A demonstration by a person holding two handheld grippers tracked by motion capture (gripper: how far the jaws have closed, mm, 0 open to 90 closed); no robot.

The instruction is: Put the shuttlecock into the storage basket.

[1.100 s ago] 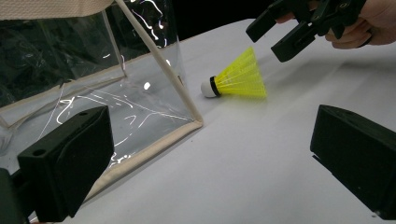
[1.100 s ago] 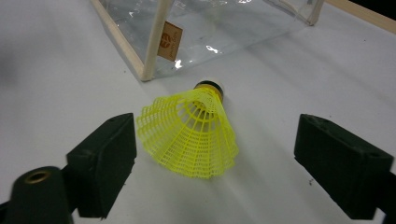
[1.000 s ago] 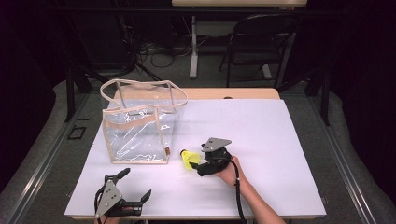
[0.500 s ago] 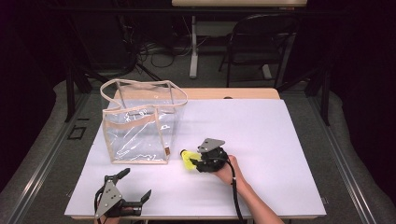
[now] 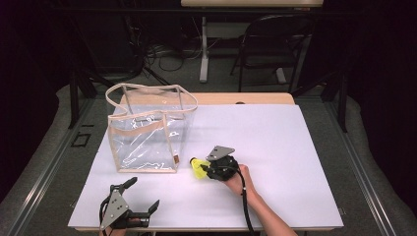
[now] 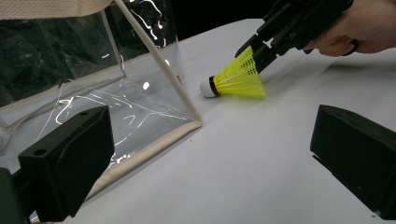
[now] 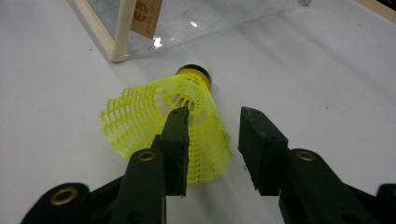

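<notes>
Black jaws of the left gripper [image 5: 129,209] stand wide apart at the near edge of the table [image 5: 295,147], with nothing between them; in the left gripper view they frame bare white tabletop and the near corner of the bag [image 6: 116,93].

Farther in, near the middle of the table, the right gripper [image 5: 204,169] lies low in the person's right hand [image 5: 238,179] and points left toward the bag [image 5: 147,132]. Its jaws have just been closing. The yellow shuttlecock [image 5: 197,166] lies on its side on the table with its skirt toward this gripper and its white cork tip toward the bag. In the right gripper view one jaw sits inside the skirt of the shuttlecock [image 7: 173,116], while the other stands just outside the skirt's edge with a gap showing. The mesh between them is not yet pinched, so the grip is loose. In the left gripper view the right gripper [image 6: 261,46] meets the wide end of the shuttlecock [image 6: 236,79] from above at a slant.

Beyond the cork, just beside it but apart, stands the clear bag with beige trim, upright and open at the top, its handles arching over the mouth. A small brown tag hangs at its near right corner.
</notes>
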